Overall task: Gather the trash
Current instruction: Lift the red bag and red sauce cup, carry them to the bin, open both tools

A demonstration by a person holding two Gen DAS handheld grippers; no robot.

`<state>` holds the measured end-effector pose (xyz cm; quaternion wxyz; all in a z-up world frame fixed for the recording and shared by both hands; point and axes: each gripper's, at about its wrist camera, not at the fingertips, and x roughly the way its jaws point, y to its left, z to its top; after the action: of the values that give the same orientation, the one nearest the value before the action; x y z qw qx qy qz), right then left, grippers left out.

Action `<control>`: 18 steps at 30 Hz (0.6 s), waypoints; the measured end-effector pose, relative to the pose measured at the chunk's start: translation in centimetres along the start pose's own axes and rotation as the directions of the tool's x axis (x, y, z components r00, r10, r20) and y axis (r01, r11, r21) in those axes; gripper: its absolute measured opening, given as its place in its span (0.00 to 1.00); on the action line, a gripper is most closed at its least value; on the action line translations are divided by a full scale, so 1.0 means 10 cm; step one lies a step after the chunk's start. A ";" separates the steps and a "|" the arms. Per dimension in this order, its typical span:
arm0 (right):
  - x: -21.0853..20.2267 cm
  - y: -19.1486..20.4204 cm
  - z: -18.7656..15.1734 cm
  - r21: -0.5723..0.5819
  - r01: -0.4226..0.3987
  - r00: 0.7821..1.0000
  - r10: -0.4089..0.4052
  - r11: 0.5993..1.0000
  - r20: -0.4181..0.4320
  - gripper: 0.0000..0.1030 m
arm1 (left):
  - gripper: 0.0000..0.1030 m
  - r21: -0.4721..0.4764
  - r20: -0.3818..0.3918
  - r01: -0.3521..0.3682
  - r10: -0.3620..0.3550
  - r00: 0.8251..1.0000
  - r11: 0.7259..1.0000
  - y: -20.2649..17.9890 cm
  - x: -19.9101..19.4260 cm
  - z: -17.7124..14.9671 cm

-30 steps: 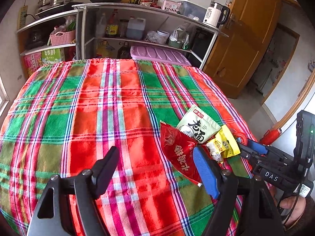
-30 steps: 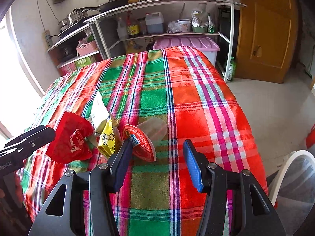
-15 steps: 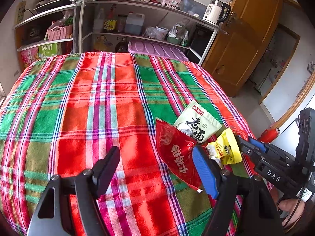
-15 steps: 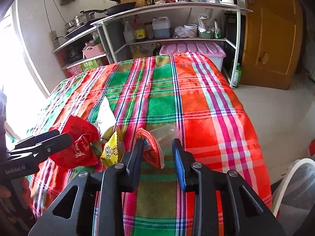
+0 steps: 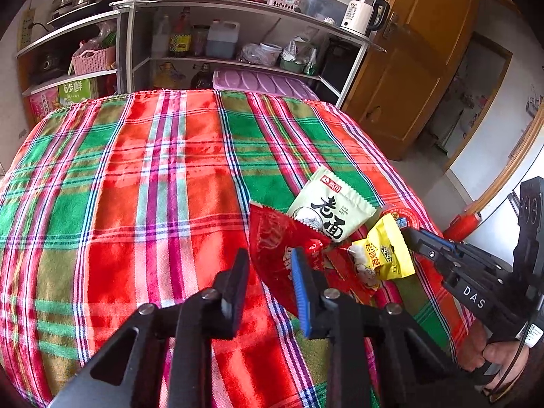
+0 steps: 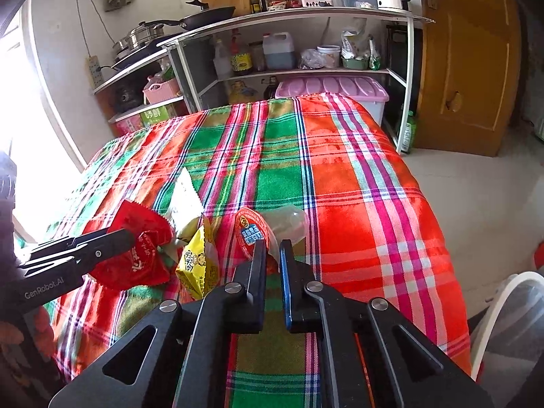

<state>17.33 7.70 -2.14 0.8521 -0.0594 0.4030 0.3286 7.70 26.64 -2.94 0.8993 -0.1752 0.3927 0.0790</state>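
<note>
Tablecloth: we see a red, green and pink plaid tablecloth (image 5: 142, 176) filling the middle of both views; the trash lies bunched near its front edge
Shelving: a metal shelf unit (image 6: 306, 20) spans the top of the frame, loaded with bottles and pans; a wooden door (image 6: 465, 68) stands at upper right
Left gripper: our left gripper (image 5: 270, 272) sits low centre in its own view; its jaws are closed on the red snack packet (image 5: 272, 238), whose edge is pinched between the pads
Right gripper: our right gripper (image 6: 272, 255) sits low centre in its own view; its jaws are clamped on the rim of the clear plastic cup (image 6: 289, 224) with its red peel-back lid
Loose trash: a pale green noodle packet (image 5: 331, 207) lies right of centre, touching the red one; a yellow packet (image 5: 384, 255) lies just beside it, lower right
</note>
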 end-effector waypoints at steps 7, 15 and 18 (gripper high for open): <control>-0.07 -0.06 -0.02 0.016 -0.002 1.000 0.002 1.000 0.013 0.07 | 0.09 0.022 0.019 -0.033 0.033 0.999 0.999 -0.02 -0.06 0.01; -0.21 -0.06 -0.03 0.025 -0.007 0.999 0.006 1.000 0.043 0.07 | 0.07 0.029 0.047 -0.025 0.024 0.999 0.999 -0.05 -0.21 -0.01; -0.27 -0.08 -0.04 0.029 -0.012 0.999 0.010 0.999 0.053 0.07 | 0.07 0.008 0.051 -0.023 0.022 0.998 1.000 -0.02 -0.22 -0.01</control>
<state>16.30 5.57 -0.60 0.8613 -0.0358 0.3857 0.3288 6.18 26.41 -1.40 0.9089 -0.1648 0.3718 0.0920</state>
